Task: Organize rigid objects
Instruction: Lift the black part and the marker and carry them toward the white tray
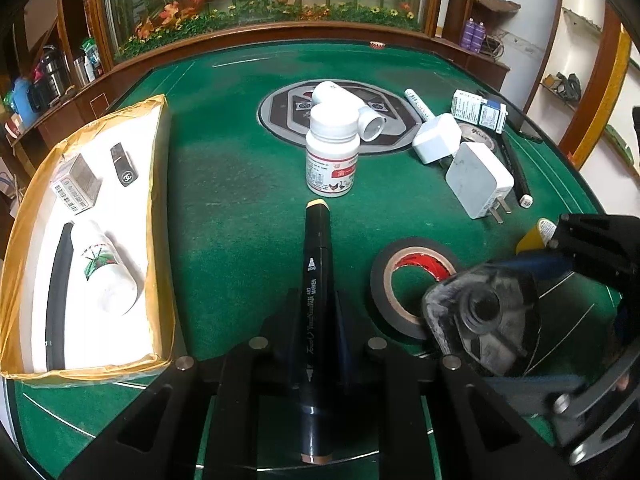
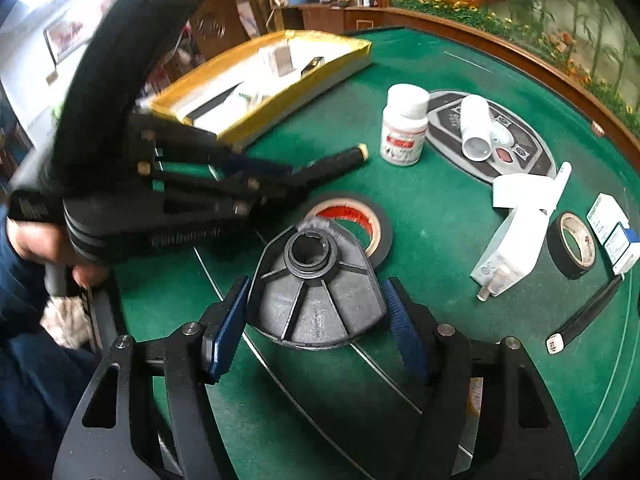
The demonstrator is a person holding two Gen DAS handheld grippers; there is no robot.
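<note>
My left gripper [image 1: 316, 308] is shut on a black art marker [image 1: 317, 264], which points away toward an upright white pill bottle [image 1: 332, 152]. In the right wrist view the left gripper [image 2: 296, 176] hovers over the felt with the marker [image 2: 344, 160] sticking out. The right gripper [image 2: 316, 320] stands open, its blue pads [image 2: 224, 328] on either side of a grey ribbed dome-shaped part [image 2: 316, 300]. That part rests on the felt, overlapping a black tape roll [image 2: 380, 220]. A gold-rimmed white tray [image 1: 160, 200] lies on the left with a small box, a lipstick, a white bottle and a black strip inside.
On the green felt table [image 1: 224, 208] there are a white pipe elbow [image 1: 340, 98], two white chargers [image 1: 478, 184], a white marker [image 1: 418, 104], small boxes [image 1: 478, 110], a second tape roll [image 2: 572, 244] and a black marker [image 2: 584, 316]. A wooden rail borders the far edge.
</note>
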